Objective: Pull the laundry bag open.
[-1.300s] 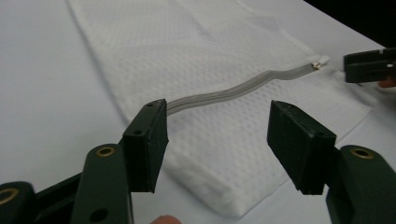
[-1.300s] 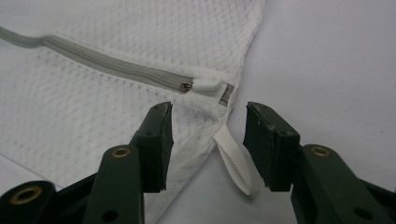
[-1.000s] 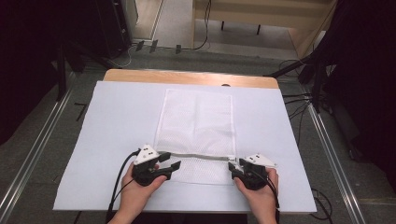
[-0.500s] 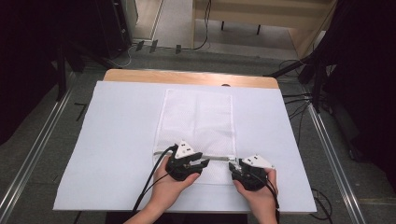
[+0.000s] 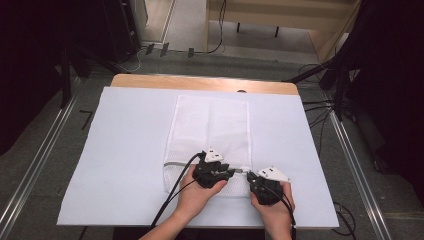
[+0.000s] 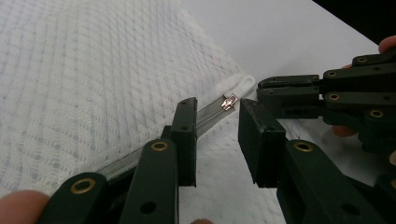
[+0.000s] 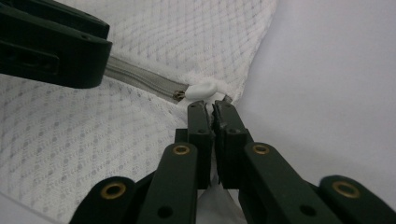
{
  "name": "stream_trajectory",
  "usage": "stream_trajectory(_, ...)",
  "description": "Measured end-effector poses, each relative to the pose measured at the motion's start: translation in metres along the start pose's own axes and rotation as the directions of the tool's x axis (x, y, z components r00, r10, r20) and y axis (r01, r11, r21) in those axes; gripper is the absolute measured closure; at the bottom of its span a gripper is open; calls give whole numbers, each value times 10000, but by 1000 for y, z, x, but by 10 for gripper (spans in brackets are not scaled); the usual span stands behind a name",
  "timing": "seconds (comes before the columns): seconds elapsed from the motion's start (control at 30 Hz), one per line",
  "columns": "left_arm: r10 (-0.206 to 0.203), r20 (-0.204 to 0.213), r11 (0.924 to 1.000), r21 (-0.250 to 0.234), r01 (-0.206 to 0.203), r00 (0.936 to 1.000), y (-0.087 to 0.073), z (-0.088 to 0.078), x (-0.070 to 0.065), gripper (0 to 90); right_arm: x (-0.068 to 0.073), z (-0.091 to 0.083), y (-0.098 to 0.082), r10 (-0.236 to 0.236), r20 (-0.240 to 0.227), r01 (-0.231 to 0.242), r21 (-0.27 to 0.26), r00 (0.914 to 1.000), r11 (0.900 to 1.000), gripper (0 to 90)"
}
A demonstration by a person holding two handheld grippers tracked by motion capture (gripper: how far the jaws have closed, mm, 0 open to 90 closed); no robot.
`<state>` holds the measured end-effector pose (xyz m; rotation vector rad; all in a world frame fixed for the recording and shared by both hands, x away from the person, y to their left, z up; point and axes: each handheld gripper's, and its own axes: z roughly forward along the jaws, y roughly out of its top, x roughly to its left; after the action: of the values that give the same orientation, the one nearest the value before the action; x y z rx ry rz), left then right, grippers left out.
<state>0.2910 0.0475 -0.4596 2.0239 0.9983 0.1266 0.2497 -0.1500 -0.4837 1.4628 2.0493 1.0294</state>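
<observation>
Since half a second ago the left gripper has slid further right along the zip, and it now sits just beside the right gripper, which has stayed at the bag's near right corner. On the counter, covered by a smooth pale sheet, a white mesh bag lies flat, a long rectangle running from near to far, its fabric a fine diamond-patterned net. A grey zip crosses the bag close to its near end, with a small metal slider and a white rounded pull tab at its right end. In the left gripper view the two black fingers stand apart with a clear gap between them, straddling the zip line and gripping nothing, with the slider just beyond their tips. In the right gripper view the fingers are pressed together, their tips at the white pull tab on the bag's right edge; whether they pinch the tab or the fabric beside it cannot be told. Both hands come in from the near edge: the left hand is angled toward the right, the right hand points roughly straight ahead, and a black cable trails back from the left gripper.
</observation>
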Motion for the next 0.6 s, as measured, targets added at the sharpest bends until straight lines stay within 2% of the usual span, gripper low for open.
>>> stream_trajectory(0.03,-50,43,10000,-51,50,10000,1,2,0,682,1,-4,1,-153,-83,150,-364,9998,9992,890)
stream_trajectory(0.17,-103,12,9999,67,103,9999,1,4,2,678,7,-13,6,-680,-122,662,-1139,9976,9913,892)
stream_trajectory(0.2,-181,141,9998,71,180,9997,1,4,3,678,7,-13,6,-680,-122,662,-1139,9976,9913,892)
stream_trajectory(0.27,-542,412,9985,-10,543,9977,2,3,6,666,10,-18,9,-941,-261,888,-1587,9952,9833,893)
stream_trajectory(0.37,-733,520,9972,-85,739,9960,4,1,9,667,12,-21,11,-972,-296,902,-1828,9948,9790,894)
stream_trajectory(0.43,-837,586,9962,-180,849,9948,5,-3,11,669,12,-25,14,-1016,-249,935,-2236,9945,9702,895)
stream_trajectory(0.6,-795,622,9965,-210,810,9949,5,-5,11,667,12,-27,16,-1048,-340,938,-2372,9939,9669,895)
